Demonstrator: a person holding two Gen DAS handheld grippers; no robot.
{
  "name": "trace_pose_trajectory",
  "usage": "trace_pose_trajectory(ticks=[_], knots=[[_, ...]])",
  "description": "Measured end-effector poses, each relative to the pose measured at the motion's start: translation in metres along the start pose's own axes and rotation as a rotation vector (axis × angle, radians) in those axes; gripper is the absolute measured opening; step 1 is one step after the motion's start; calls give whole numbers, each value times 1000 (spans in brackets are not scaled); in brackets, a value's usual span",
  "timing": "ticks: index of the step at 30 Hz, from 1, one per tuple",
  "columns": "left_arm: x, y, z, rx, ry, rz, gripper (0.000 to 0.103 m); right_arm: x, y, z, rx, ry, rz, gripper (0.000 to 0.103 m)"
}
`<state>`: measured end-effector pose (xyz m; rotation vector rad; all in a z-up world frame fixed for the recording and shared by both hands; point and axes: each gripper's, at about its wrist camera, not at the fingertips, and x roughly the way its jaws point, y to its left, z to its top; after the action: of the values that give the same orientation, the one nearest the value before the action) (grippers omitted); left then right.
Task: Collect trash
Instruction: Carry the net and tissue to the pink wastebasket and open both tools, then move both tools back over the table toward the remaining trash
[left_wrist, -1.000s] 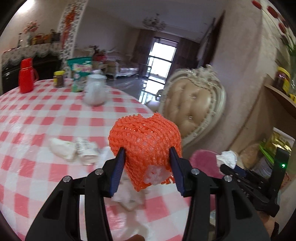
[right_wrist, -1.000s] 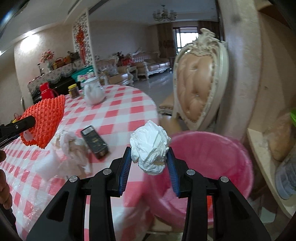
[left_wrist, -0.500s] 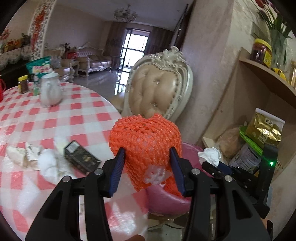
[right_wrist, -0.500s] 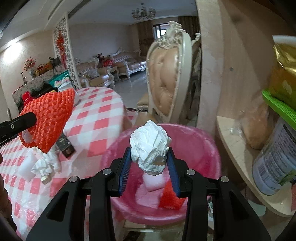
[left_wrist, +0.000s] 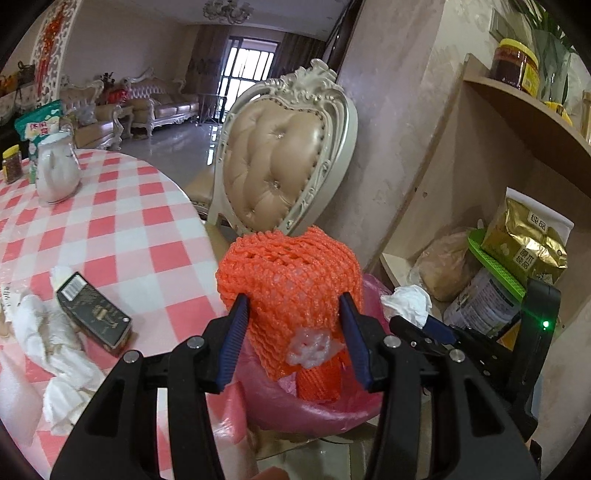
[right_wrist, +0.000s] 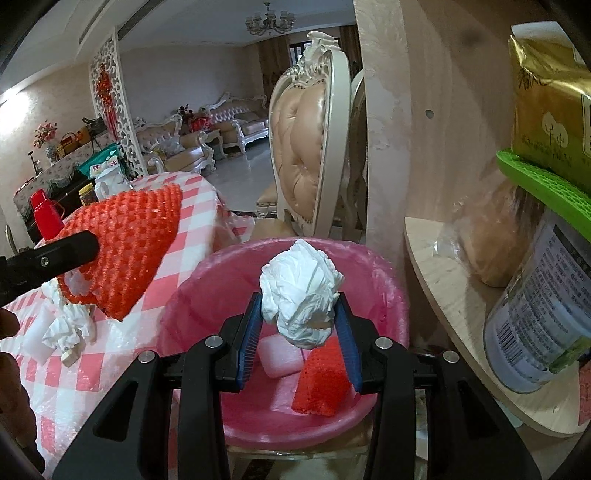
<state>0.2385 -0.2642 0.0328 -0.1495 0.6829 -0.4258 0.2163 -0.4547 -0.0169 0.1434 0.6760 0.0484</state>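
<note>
Left gripper (left_wrist: 293, 328) jaws opening around orange foam net (left_wrist: 288, 280); right gripper (right_wrist: 298, 332) jaws opening around crumpled tissue (right_wrist: 301, 291), over pink bin (right_wrist: 384, 280).

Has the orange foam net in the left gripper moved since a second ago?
Yes. The orange foam net, held in the left gripper, has swung off the checked table toward the pink bin, now hanging above it as the jaws open.

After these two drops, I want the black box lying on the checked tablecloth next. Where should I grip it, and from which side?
Grip the black box across its narrow width, at mid-length, coming down from above. It lies flat, long and thin, so the short sides probably fit between the jaws. Its bin-side long edge looks free; the crumpled tissues crowd the other side, so come in from the bin side.
</note>
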Motion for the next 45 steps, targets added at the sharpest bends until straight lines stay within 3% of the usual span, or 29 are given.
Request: trace_pose_trajectory(ticks=[3,6,24,34,45], knots=[[8,-2,0,-6,12,-27,60,0,-3,0,4,-2,-6,42],[16,-5,0,-12,28,-39,67,1,-7,-1,11,-3,-23,53],[6,4,-13,-31,36,-4,70,-9,-9,-5,18,-12,-5,60],[-22,18,-21,-47,3,41,72,-16,5,-7,-5,-16,10,70],[-62,55,-31,-90,-39,114,72,-23,35,-8,-50,-20,45,75]])
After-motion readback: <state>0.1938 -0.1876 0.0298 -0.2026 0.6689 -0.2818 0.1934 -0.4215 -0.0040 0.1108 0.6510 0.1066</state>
